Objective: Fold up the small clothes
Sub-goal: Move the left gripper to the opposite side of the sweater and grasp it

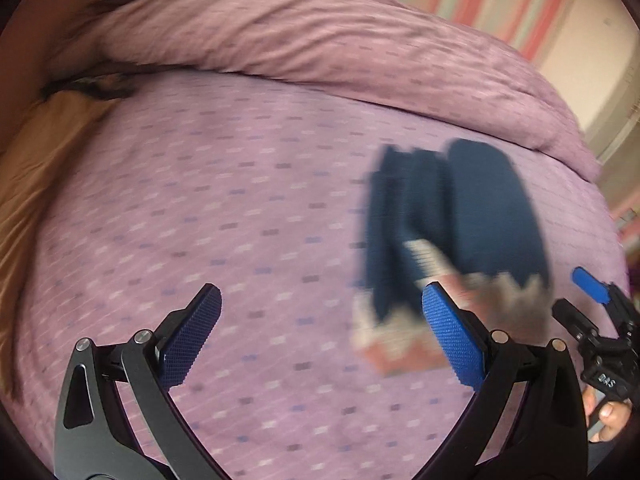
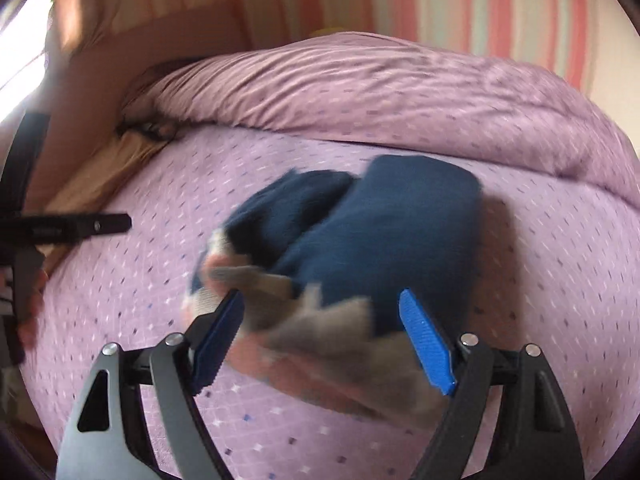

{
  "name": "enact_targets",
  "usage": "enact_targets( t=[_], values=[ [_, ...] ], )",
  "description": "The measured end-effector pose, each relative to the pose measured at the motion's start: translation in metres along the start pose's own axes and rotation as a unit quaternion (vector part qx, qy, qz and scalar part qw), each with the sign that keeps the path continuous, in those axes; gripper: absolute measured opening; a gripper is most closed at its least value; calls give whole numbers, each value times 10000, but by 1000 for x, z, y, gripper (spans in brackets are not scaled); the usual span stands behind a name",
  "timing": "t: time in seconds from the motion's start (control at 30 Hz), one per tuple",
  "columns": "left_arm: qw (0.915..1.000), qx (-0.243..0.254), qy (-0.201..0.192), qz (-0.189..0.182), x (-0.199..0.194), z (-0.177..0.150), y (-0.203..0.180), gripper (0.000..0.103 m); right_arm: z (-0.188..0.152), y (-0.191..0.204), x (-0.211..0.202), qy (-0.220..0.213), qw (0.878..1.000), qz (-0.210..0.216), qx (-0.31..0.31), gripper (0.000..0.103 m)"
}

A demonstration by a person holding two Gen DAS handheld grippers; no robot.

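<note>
**A:** Left wrist view first: your bed (image 1: 240,208) fills nearly everything, covered in a lilac sheet with small dashes. A bunched duvet (image 1: 320,40) in the same print lies along its far edge, and a tan cloth (image 1: 36,168) runs down its left edge.

**B:** And the garment you're working on?

**A:** The small dark blue garment (image 1: 460,216) lies on the right half of the bed, short of the duvet. It has a grey zigzag band and a salmon hem at its near end. It is blurred, so you can't read its folds exactly, though in the right wrist view the garment (image 2: 392,232) seems to show two blue lobes side by side.

**B:** Where are your tongs?

**A:** Your left gripper (image 1: 320,340) has its jaws spread wide with nothing between them but sheet. Its right blue pad (image 1: 452,340) overlaps the garment's salmon hem in the picture; whether it touches the cloth you cannot tell.

**B:** And the other one?

**A:** Your right gripper (image 2: 324,340) is also spread wide. The garment's grey and salmon end sits in the gap between its two pads, and the jaws have not closed on it. From the left wrist view you see that right gripper (image 1: 592,292) at the bed's right edge, just beside the garment.
</note>
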State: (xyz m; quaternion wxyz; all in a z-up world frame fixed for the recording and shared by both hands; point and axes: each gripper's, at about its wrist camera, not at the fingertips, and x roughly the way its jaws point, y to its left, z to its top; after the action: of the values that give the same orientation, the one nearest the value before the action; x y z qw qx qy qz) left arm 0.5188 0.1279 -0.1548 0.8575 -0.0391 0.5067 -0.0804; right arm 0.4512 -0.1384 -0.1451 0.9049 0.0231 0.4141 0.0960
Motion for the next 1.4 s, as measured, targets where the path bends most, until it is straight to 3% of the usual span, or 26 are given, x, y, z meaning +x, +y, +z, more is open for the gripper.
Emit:
enact_targets(
  t=[0.23, 0.37, 0.57, 0.6, 0.7, 0.77, 0.83, 0.97, 1.0, 1.07, 1.1, 1.13, 1.2, 1.4],
  values=[
    [9933, 749, 353, -812, 58, 19, -93, 100, -11, -53, -7, -43, 9977, -601, 302, 81],
    [9825, 788, 795, -1486, 92, 24, -117, 100, -15, -75, -13, -49, 9963, -748, 421, 81],
    [9763, 778, 1063, -1715, 125, 15, -126, 99, -17, -93, -15, -90, 9945, -929, 480, 81],
    [9766, 784, 1050, -1706, 126, 13, -126, 96, -17, -94, -15, -108, 9943, -937, 502, 81],
    [9759, 796, 1013, -1763, 129, 9, -125, 69, -15, -96, -12, -107, 9947, -857, 562, 81],
    [9764, 706, 980, -1790, 129, 8, -120, 61, -15, -94, -10, -96, 9947, -859, 552, 81],
    [9764, 639, 990, -1812, 131, 8, -115, 46, -15, -92, -10, -95, 9947, -871, 547, 81],
    [9762, 621, 994, -1826, 131, 9, -108, 36, -15, -92, -9, -102, 9947, -885, 511, 81],
    [9766, 601, 992, -1809, 131, 10, -106, 36, -16, -92, -8, -79, 9947, -901, 485, 81],
    [9793, 419, 972, -1725, 130, 14, -98, 49, -17, -92, -8, -55, 9946, -918, 482, 81],
    [9789, 339, 957, -1774, 129, 17, -93, 59, -18, -93, -8, -46, 9945, -927, 485, 81],
    [9753, 228, 974, -1969, 129, 21, -88, 80, -19, -93, -10, -53, 9944, -936, 488, 81],
    [9696, 46, 960, -2250, 131, 24, -84, 100, -20, -95, -11, -60, 9941, -977, 476, 81],
    [9596, 170, 988, -2628, 137, 16, -104, 96, -21, -99, -14, -141, 9934, -1042, 462, 81]
  ],
)
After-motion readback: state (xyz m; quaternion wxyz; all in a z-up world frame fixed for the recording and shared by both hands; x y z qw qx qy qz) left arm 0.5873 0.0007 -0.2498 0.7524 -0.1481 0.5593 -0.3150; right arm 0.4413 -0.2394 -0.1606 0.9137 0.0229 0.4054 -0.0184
